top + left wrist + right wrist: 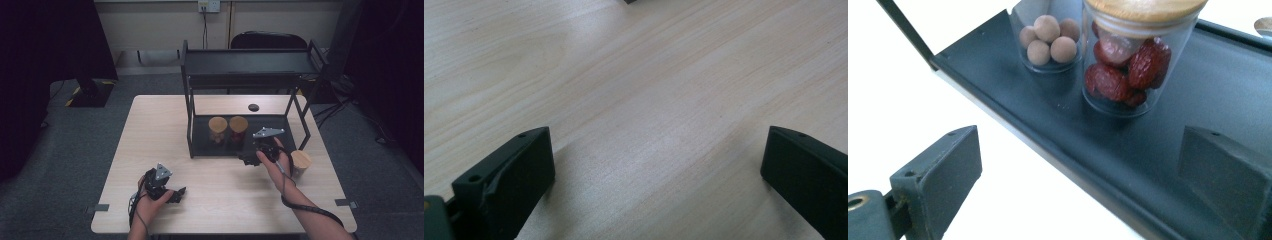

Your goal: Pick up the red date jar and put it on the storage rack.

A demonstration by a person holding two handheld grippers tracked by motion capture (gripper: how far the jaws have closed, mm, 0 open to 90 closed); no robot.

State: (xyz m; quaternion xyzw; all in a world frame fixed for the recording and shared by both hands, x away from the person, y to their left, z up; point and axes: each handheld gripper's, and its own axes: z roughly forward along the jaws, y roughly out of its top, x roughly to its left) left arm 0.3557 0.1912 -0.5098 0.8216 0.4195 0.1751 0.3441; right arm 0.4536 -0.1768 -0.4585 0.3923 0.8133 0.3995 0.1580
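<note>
Now the right gripper (248, 159) hovers at the front edge of the black rack's lower shelf (1048, 130), jaws spread and empty, just short of the jar of red dates (1128, 65) standing on that shelf beside the jar of brown balls (1048, 37). The left gripper (176, 195) rests spread on the wooden table (649, 100).

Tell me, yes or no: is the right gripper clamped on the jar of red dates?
No: in the right gripper view the right gripper stands open, with the jar of red dates apart on the black tray ahead.
</note>
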